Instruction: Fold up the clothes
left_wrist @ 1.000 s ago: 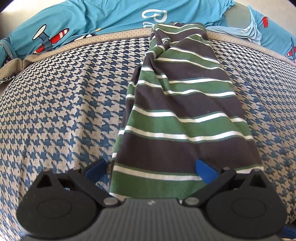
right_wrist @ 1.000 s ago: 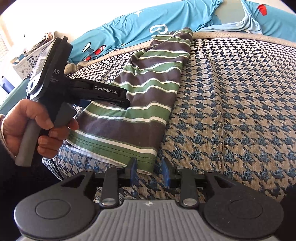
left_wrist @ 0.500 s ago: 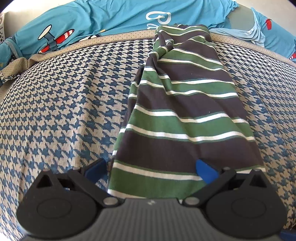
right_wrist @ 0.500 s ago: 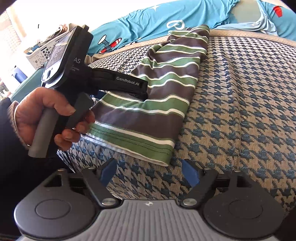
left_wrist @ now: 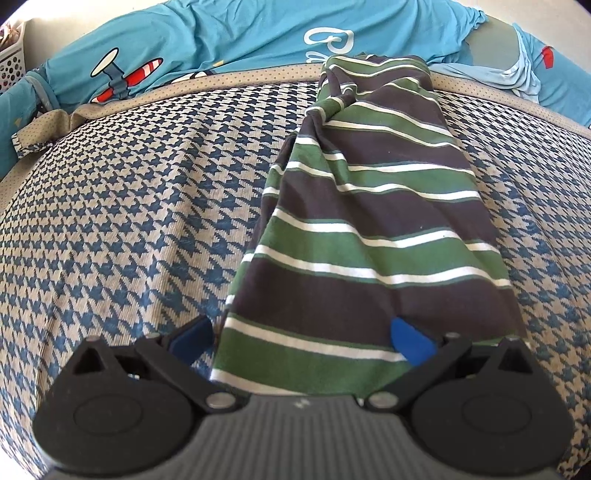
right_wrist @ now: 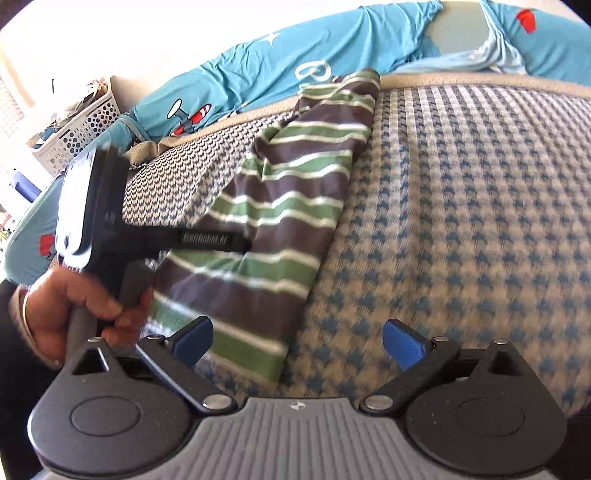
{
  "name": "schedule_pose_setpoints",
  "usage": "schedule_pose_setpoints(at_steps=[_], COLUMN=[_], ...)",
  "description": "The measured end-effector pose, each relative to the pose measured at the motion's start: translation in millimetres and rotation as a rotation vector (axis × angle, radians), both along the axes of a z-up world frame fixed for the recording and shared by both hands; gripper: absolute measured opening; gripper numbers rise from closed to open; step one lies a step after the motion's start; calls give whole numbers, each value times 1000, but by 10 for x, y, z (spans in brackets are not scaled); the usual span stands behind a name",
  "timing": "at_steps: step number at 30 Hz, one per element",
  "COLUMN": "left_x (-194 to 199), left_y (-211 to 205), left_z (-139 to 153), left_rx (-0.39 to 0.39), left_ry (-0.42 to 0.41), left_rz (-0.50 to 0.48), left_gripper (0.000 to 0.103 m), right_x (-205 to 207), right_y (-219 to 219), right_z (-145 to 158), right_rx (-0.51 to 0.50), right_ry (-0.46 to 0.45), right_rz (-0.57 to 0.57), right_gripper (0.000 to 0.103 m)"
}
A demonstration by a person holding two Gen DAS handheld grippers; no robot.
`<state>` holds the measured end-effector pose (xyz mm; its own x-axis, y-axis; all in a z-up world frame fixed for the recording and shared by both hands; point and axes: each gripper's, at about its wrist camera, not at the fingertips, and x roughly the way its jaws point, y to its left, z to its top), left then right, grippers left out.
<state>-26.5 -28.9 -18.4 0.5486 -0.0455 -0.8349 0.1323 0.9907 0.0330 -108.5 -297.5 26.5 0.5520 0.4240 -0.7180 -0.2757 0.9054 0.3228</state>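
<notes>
Left tongs [left_wrist: 303, 338] are gaping wide w/ nothing gripped, blue tips straddling the near hem of the green, brown & white striped knit shirt [left_wrist: 373, 229]. Right tongs [right_wrist: 297, 341] are also spread wide & empty, sitting over the shirt's right hem corner. Shirt is lying as a long strip on the blue-and-beige houndstooth bed cover [left_wrist: 129, 221], its far end touching the turquoise plane-print bedding [left_wrist: 221, 33]; a hand [right_wrist: 70, 310] is gripping the left tool's handle.

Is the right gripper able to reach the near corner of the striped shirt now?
Probably yes. The right gripper is open, and the striped shirt has its near hem corner just inside the left fingertip, with only bare houndstooth cover around it.
</notes>
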Motion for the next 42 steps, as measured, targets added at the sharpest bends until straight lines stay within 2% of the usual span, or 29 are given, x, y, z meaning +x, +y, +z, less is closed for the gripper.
schedule_pose_setpoints(at_steps=[6,12,18,23,29,35,42], left_x=[-7,20,64,130,198,252,302], left_y=[-7,30,13,-26,-51,-15,40], left_z=[7,66,132,126,95,89,67], left_rx=[-6,-47,-75,-80,-100,-120,-130], left_ry=[-1,-5,-49,-46,-29,-20,-9], left_rz=[19,44,65,74,91,121,154], left_gripper=[103,103,103,103,103,103,103], right_x=[396,744,979,1130,1314,1418,1583], right_y=[-84,-173,-303,-312,-303,-302,-315], right_z=[112,81,-22,-47,-135,-148,-138], right_rx=[-48,-61,27,41,63,81,151], right_ry=[-19,-33,-44,-68,13,-9,-28], right_rz=[26,31,-63,-51,-84,-92,-100], right_gripper=[99,99,99,99,99,99,99])
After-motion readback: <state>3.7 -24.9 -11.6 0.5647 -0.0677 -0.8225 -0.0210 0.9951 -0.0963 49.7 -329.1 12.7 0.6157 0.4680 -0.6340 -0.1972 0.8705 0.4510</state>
